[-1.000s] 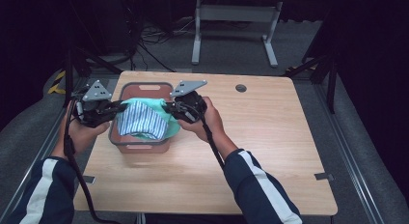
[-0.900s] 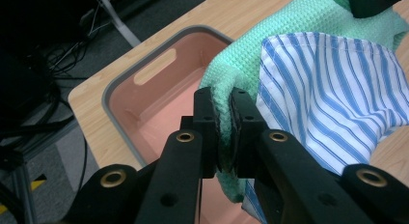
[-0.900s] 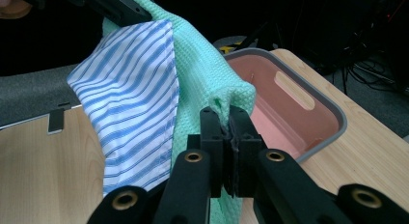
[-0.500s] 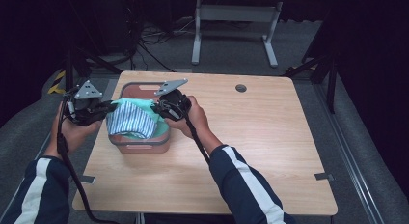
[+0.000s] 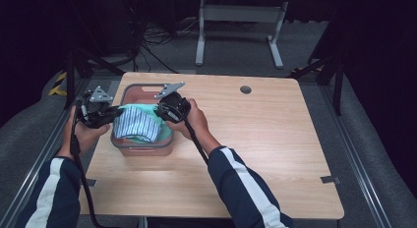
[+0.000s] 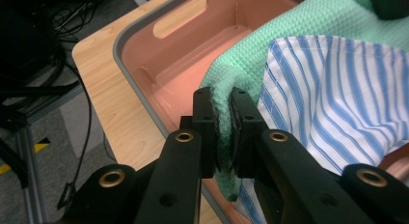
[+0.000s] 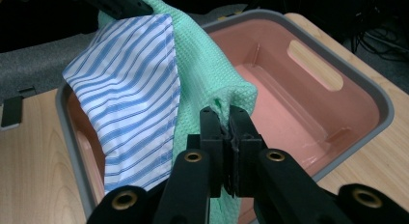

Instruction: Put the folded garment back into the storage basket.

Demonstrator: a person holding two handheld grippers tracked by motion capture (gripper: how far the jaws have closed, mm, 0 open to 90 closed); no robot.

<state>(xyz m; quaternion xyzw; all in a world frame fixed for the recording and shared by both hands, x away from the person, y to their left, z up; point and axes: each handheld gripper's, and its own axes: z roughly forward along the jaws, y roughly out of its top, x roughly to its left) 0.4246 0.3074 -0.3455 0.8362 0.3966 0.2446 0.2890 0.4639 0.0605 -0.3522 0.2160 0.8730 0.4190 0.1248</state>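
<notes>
While suspended over the left half of the counter (image 5: 255, 154), sits low above the pink bin (image 5: 129, 94) at left of centre in the high view: green waffle cloth (image 5: 164, 130) with a blue-striped cloth (image 5: 137, 125) draped over it, stretched between both hands. Judged as midway through lowering the pair into the bin: bundle gripped and over the opening, not yet resting on the bottom, release still to come. Wide bare wood to the right and toward the bottom of the frame, so plenty of room for withdrawing; counter edge close on the left, just beside the bin wall, so little slack there. Bin floor bare and pink in both gripper views. Left hand-held gripper (image 6: 221, 119) clamped tight on a fold of the green cloth, at centre of its view. Right hand-held gripper (image 7: 226, 132) likewise pinching a green corner, near the striped hem.
</notes>
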